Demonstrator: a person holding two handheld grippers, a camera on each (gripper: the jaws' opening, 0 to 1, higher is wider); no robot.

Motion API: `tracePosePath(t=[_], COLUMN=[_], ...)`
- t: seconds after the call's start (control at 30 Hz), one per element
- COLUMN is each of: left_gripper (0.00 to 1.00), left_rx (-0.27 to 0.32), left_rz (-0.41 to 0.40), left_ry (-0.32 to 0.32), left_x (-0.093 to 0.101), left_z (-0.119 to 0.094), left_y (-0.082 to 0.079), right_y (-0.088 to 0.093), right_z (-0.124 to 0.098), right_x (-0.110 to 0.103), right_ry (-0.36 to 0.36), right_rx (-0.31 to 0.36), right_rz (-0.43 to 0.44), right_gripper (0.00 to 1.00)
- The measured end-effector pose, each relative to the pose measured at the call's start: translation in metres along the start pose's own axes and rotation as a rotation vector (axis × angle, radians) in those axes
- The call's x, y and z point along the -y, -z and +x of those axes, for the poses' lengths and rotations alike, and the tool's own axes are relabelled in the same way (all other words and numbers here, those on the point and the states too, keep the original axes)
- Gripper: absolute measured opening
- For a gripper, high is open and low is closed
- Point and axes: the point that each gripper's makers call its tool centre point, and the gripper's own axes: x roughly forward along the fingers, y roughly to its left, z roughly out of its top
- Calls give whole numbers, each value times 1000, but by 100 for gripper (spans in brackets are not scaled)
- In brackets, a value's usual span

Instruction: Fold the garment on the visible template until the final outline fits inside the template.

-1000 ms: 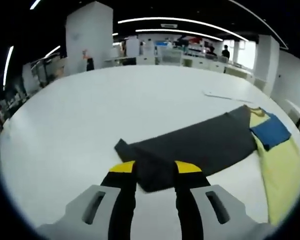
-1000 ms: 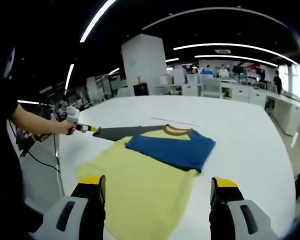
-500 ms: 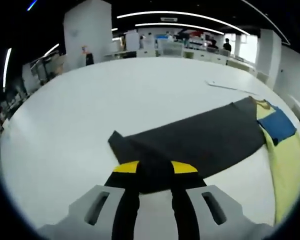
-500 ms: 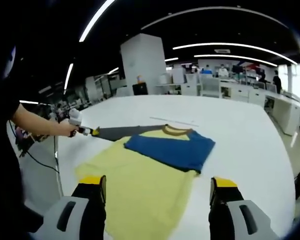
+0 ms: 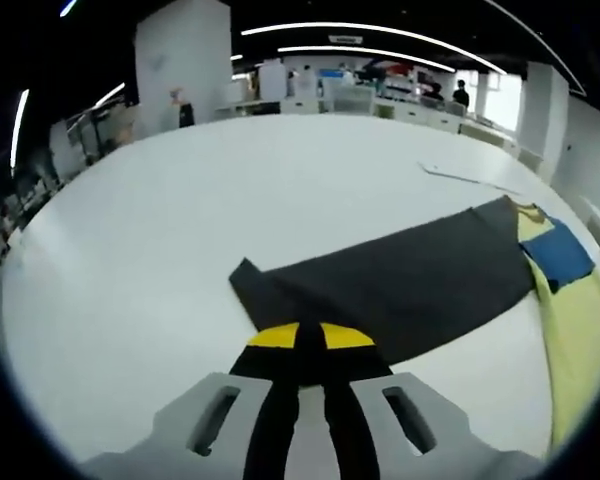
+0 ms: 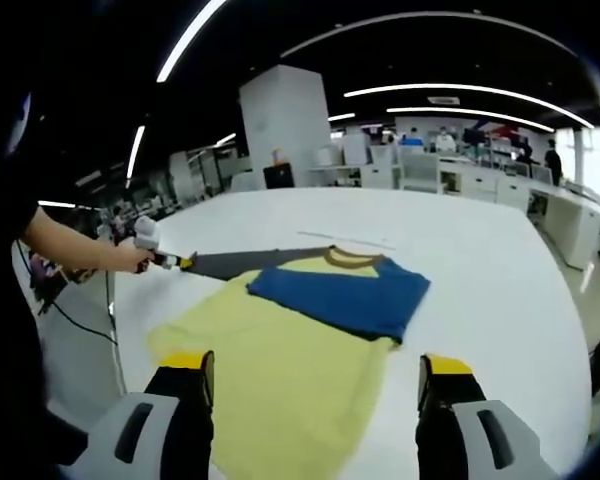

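A yellow long-sleeved shirt [image 6: 280, 370] lies flat on a large white table [image 5: 180, 230], its hem toward the near table edge in the right gripper view and its brown-trimmed collar [image 6: 352, 259] pointing away. Its blue sleeve [image 6: 342, 293] is folded across the chest, while its dark grey sleeve [image 5: 400, 285] is stretched straight out to the side over the bare tabletop, toward the table's left edge as the right gripper view has it. In the left gripper view the left gripper [image 5: 308, 338] has its yellow-tipped jaws pinched nearly together on the cuff end of that grey sleeve, the cloth caught between them; beside the tips, a corner of the cuff [image 5: 246, 275] lies flat on the table. From the right gripper view the same tool appears small at the sleeve end, held in a person's hand [image 6: 130, 258]. The right gripper [image 6: 305, 375] hangs over the shirt's lower body with its jaws spread wide apart and nothing between them. A thin pale strip [image 5: 460, 177] lies on the table beyond the collar; what it is cannot be told.
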Motion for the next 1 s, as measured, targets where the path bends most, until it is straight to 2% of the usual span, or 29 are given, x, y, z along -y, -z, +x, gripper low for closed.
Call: tracePosePath(t=[0.2,0.27,0.5,1.0], left_gripper=[2,2,2,2], left_rx=[39,59,96,157], left_rz=[-24,-59,-102,-112], left_ry=[12,26,62,134], left_x=[0,0,5,23], left_z=[-6,-7,-13,-25], left_y=[-9,-14,-28,-50], right_y=[-1,-2,0,0], right_z=[0,0,0,0], right_x=[-1,-2,-7,-13], right_ry=[-8,-13,-26,-43], right_rx=[7,9,10,25], right_rz=[-2,-2,0,1], right_gripper=[84,85,88,93])
